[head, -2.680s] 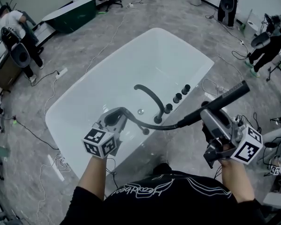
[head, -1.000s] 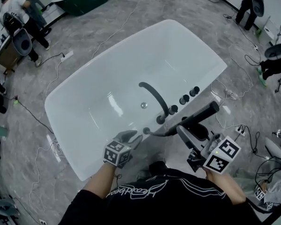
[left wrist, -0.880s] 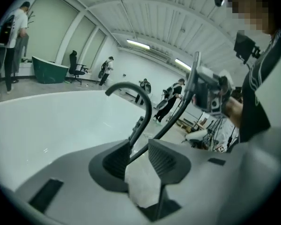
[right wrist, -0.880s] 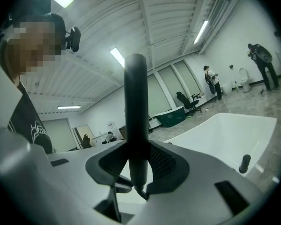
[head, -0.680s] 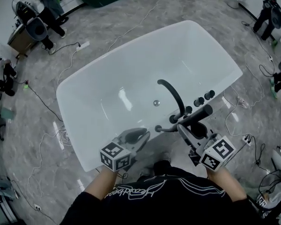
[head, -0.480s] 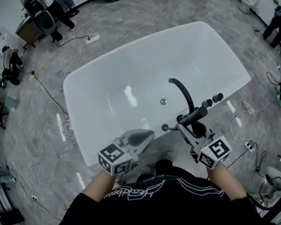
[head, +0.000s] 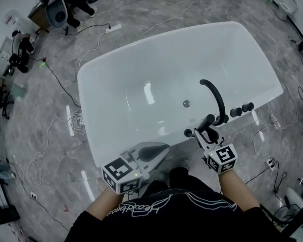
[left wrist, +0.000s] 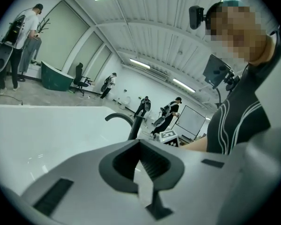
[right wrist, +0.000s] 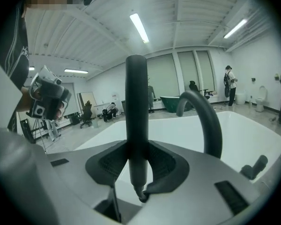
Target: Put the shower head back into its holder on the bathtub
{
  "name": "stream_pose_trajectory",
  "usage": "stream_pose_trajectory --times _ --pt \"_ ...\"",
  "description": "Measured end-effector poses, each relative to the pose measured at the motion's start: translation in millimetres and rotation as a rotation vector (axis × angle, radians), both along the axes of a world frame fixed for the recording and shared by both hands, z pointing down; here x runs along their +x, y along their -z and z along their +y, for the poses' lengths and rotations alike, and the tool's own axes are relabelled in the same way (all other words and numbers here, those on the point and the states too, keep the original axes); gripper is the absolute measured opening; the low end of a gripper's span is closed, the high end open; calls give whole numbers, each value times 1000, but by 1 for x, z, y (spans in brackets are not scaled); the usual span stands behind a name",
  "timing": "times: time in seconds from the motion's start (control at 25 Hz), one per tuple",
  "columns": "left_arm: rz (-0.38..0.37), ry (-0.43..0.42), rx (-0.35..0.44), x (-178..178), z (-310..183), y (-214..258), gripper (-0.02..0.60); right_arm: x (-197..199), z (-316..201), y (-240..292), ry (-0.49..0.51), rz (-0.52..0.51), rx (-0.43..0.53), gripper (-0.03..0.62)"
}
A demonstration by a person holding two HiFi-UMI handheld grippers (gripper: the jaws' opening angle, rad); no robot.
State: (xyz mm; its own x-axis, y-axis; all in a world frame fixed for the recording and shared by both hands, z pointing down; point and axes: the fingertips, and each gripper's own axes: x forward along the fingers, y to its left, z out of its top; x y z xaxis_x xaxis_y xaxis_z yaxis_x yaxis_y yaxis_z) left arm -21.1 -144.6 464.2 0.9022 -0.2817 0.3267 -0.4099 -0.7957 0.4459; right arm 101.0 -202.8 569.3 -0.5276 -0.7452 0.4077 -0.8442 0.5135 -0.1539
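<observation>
At the near rim of the bathtub [head: 86, 105], close by the foot of its curved black spout [head: 215, 96], the ribbed pads [right wrist: 164, 165] of the right gripper [right wrist: 138, 165] press on either side of a slim black shower head [right wrist: 136, 102]. They hold it roughly upright, with the spout arching just beyond it. From overhead, that gripper [head: 206, 136] and its marker cube sit right at the tub's edge below the spout, with the shower head [head: 207, 123] slanting up towards the spout's base. The left gripper [left wrist: 140, 165] has its fingers pressed together on nothing, and it hangs [head: 154, 150] well off to the person's left of the spout, outside the rim. A few seconds earlier the shower head was held far out from the spout, with a long loop of hose trailing to the left gripper. A second ago that gripper was still open, down beside the hose. Now no slack hose shows, the left gripper has let go and lifted clear, and the right has carried the shower head down next to the spout. It looks as though the hose has been fed back and only the seating remains. A dark round fitting [head: 188, 133] just left of the spout's foot may be the holder. Whether the handle's lower end has entered it yet cannot be told.
</observation>
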Motion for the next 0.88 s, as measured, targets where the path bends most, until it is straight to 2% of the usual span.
stream_pose_trajectory --times 0.6,0.88 --pt "22 83 -56 -14 -8 -15 5 -17 -15 -91 29 80 -151 137" --pt "31 91 -77 -5 -13 -24 5 -15 -3 -134 77 161 -227 137"
